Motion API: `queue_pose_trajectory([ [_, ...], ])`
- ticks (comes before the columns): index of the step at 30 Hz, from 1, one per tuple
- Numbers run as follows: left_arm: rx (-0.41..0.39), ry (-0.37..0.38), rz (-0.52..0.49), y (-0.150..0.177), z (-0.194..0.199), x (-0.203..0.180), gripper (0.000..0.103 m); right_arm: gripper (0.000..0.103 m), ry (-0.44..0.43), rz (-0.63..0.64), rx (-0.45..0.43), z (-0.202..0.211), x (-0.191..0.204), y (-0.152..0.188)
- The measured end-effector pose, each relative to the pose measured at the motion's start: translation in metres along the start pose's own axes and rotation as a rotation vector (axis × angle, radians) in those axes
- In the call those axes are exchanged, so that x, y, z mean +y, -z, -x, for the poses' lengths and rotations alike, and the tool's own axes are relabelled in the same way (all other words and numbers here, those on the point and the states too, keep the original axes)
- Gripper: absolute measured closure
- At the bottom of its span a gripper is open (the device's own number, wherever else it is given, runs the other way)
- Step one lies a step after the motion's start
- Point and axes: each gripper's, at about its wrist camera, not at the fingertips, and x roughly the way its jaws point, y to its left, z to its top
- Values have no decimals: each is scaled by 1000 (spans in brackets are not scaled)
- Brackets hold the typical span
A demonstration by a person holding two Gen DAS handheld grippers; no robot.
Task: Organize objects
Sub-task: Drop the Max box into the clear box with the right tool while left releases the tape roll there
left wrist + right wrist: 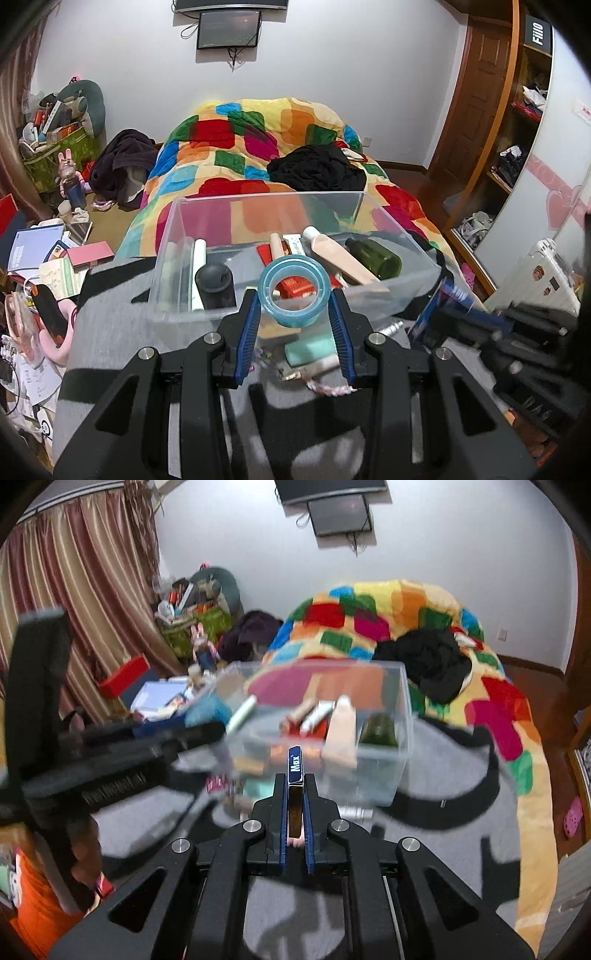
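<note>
Bedroom clutter is surrounding a grey-and-black blanket (110, 325) carrying a clear bin (369, 295). Above the bin's near edge, the left hand-held gripper (293, 314) is clamping a blue tape roll (293, 291) — the right hand-held gripper (295, 805) is pinching a thin blue box (295, 766) upright.

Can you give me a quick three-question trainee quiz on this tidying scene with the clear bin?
1. What does the left gripper hold?
2. True or false: the clear plastic bin is empty.
3. The right gripper is shut on: A) a green bottle, B) a thin blue box marked Max, C) a black cylinder.

Key
1. A blue tape roll, gripped at its sides.
2. False; it holds a green bottle, a black cylinder, tubes and more.
3. B
</note>
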Motion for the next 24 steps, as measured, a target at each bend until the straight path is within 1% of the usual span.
queue_pose_trajectory([
  [2,5,-8,0,-4,-5,0,65,97,21,3,-24,-2,1,-12],
  [5,15,-16,2,-10,-14,1,65,97,39,6,-32,-11,0,-27],
  [8,39,-11,18,-15,-25,3,65,97,67,3,-16,-27,-3,-40],
  [11,70,-11,30,-17,-37,6,65,96,63,-11,26,-46,-8,-45],
  [14,84,16,47,-15,-40,8,65,96,63,-25,80,-61,-12,-44],
  [17,74,10,28,-12,-37,6,65,96,37,-34,111,-65,-15,-40],
  [24,50,8,-8,-4,-19,1,63,95,25,-9,101,-47,-16,-31],
])
